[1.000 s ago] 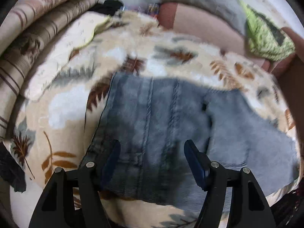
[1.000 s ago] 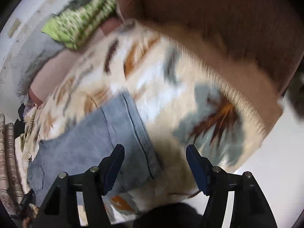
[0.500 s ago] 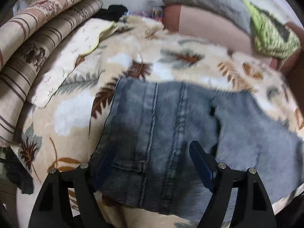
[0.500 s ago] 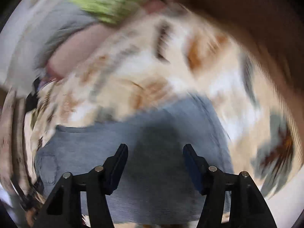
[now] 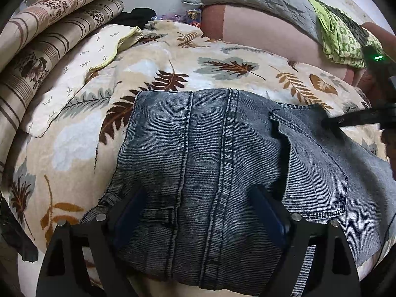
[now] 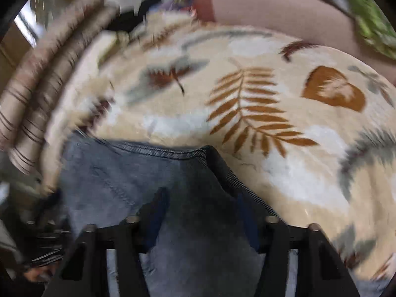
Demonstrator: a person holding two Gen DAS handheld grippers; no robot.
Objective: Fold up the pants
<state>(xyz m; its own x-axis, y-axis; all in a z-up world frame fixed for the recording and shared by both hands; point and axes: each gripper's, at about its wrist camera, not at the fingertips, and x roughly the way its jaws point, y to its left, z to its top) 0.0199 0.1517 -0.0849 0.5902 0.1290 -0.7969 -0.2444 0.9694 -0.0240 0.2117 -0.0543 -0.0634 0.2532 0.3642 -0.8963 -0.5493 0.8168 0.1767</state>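
**Folding jeans on a plush bed: where the grip could fail**

Slipping is the main risk. The left gripper (image 5: pixel 198 212) hangs over the waistband end of the jeans (image 5: pixel 210 153) with its jaws spread wide and nothing between them, so the denim there is loose. The right gripper (image 6: pixel 201 212) sits low over a far corner of the same jeans, also with jaws apart; the right wrist view is motion-blurred, and I cannot tell whether the pads touch the cloth. If either tong closes on only the top layer, I judge the stacked denim would peel apart and the fold come undone. The leaf-print fleece blanket (image 5: pixel 153 74) underneath is soft and deep-piled, so a jaw driven down for the hem could well pinch blanket along with denim and drag both.

The jeans are faded blue-grey, ribbed in texture, with heavy double-stitched seams running lengthwise and a back pocket (image 5: pixel 314 173) facing up. They lie flat, already doubled into a compact block, near the front edge of the bed. A cream pillow (image 5: pixel 81 74) lies well apart at the left, and a green patterned cloth (image 5: pixel 341 39) rests far back.
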